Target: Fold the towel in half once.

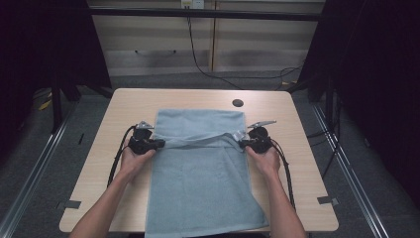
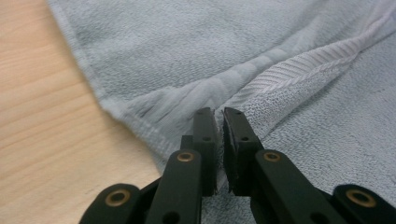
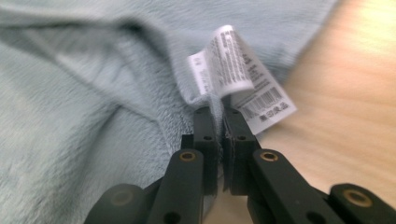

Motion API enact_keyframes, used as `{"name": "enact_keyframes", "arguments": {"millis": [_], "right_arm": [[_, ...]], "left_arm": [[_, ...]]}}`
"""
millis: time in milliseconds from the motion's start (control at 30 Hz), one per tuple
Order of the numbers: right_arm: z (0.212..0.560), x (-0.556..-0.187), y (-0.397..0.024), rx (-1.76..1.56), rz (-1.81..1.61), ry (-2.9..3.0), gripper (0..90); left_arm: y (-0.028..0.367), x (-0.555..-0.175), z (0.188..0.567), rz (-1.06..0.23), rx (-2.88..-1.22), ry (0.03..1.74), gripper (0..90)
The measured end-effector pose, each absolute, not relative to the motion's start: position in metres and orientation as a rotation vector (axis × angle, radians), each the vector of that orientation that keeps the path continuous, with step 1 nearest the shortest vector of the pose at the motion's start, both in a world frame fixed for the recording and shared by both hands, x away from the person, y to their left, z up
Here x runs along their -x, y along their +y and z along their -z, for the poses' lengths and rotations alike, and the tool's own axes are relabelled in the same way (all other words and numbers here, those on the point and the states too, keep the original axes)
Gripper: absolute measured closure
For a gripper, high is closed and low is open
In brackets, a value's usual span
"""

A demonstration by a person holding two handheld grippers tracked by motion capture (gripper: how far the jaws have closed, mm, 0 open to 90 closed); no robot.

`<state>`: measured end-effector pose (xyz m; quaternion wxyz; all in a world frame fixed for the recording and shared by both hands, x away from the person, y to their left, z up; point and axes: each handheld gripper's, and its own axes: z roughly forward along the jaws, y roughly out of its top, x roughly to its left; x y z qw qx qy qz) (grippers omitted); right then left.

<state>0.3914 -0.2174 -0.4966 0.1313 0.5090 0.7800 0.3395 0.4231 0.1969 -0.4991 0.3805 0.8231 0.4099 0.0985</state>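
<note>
Pale blue terry is what we are working with: a bath towel [image 1: 203,178] lying flat on the wooden counter [image 1: 292,129], its long axis running from the far side toward us, with the near end hanging a little over the front edge. We are folding it, and we judge ourselves to be midway through the first fold. A hem is lifted and stretched straight across the towel between our two grippers, roughly a third of the way down from the far end, while the rest is lying smooth beneath.

Our left gripper [image 1: 159,144] is pinching the ribbed hem band at the towel's left side; in the left gripper view [image 2: 218,112] the fingers [image 2: 205,135] are closed on the cloth, with only the thin fabric between them. Our right gripper [image 1: 243,144] is doing the same at the right side, and in the right gripper view [image 3: 218,111] the fingers [image 3: 238,140] are clamping the corner just below the white care label [image 3: 238,70], which is curling up beside the counter's bare wood.

For the next move we are thinking both hands need to travel together, keeping the hem taut and square to the long sides, until the carried edge is lining up with the opposite end. Letting one hand lead would skew the fold, and slackening would let the middle sag and wrinkle.
</note>
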Motion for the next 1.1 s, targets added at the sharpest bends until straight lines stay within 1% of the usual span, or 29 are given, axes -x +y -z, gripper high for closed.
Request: {"name": "enact_keyframes", "arguments": {"millis": [100,167,233,267,333,367,400,433,467,500,533,567,600,633,667,733,833,933,967,1000,1100], "right_arm": [[0.496,-0.397,-0.219,-1.472,-0.962,2.258,86.2],[0.493,-0.401,-0.218,-1.483,-0.944,2.241,86.2],[0.487,-0.400,-0.222,-1.479,-1.079,2.199,86.2],[0.487,-0.400,-0.222,-1.479,-1.079,2.199,86.2],[0.467,-0.395,-0.232,-1.444,-1.221,2.129,86.2],[0.459,-0.393,-0.235,-1.433,-1.247,2.116,86.3],[0.459,-0.393,-0.235,-1.433,-1.247,2.116,86.3],[0.441,-0.389,-0.240,-1.400,-1.297,2.090,86.3],[0.432,-0.388,-0.242,-1.387,-1.313,2.074,86.2],[0.423,-0.387,-0.245,-1.374,-1.333,2.054,86.2],[0.423,-0.387,-0.245,-1.374,-1.333,2.054,86.2],[0.403,-0.385,-0.249,-1.348,-1.375,2.015,86.3],[0.392,-0.384,-0.251,-1.329,-1.402,1.994,86.2],[0.392,-0.384,-0.251,-1.329,-1.402,1.994,86.2],[0.370,-0.382,-0.253,-1.291,-1.436,1.958,86.3],[0.348,-0.379,-0.255,-1.234,-1.467,1.930,86.2],[0.320,-0.366,-0.256,-1.156,-1.523,1.893,86.2],[0.305,-0.346,-0.258,-1.082,-1.569,1.878,86.3],[0.304,-0.338,-0.258,-1.064,-1.569,1.888,86.2],[0.305,-0.329,-0.259,-1.046,-1.575,1.902,86.2],[0.319,-0.300,-0.259,-1.013,-1.553,1.976,86.2]], "left_arm": [[0.198,-0.426,0.500,-0.232,-2.087,1.057,84.2],[0.199,-0.429,0.499,-0.223,-2.061,1.095,84.2],[0.200,-0.429,0.498,-0.222,-2.034,1.107,84.4],[0.202,-0.428,0.494,-0.192,-1.997,1.099,84.4],[0.206,-0.425,0.479,-0.202,-1.955,1.059,84.5],[0.206,-0.425,0.479,-0.202,-1.955,1.059,84.5],[0.210,-0.424,0.470,-0.203,-1.920,1.047,84.5],[0.216,-0.421,0.450,-0.213,-1.875,1.015,84.5],[0.216,-0.421,0.450,-0.213,-1.875,1.015,84.5],[0.221,-0.419,0.425,-0.240,-1.838,0.976,84.5],[0.221,-0.419,0.425,-0.240,-1.838,0.976,84.5],[0.223,-0.417,0.400,-0.278,-1.814,0.934,84.5],[0.223,-0.417,0.387,-0.281,-1.797,0.912,84.5],[0.223,-0.417,0.387,-0.281,-1.797,0.912,84.5],[0.224,-0.414,0.363,-0.311,-1.773,0.870,84.4],[0.226,-0.408,0.343,-0.323,-1.746,0.829,84.5],[0.231,-0.393,0.324,-0.324,-1.707,0.773,84.4],[0.236,-0.369,0.318,-0.331,-1.711,0.711,84.3],[0.236,-0.369,0.318,-0.331,-1.711,0.711,84.3],[0.240,-0.348,0.324,-0.317,-1.721,0.683,84.3],[0.248,-0.318,0.346,-0.300,-1.759,0.657,84.3]]}}
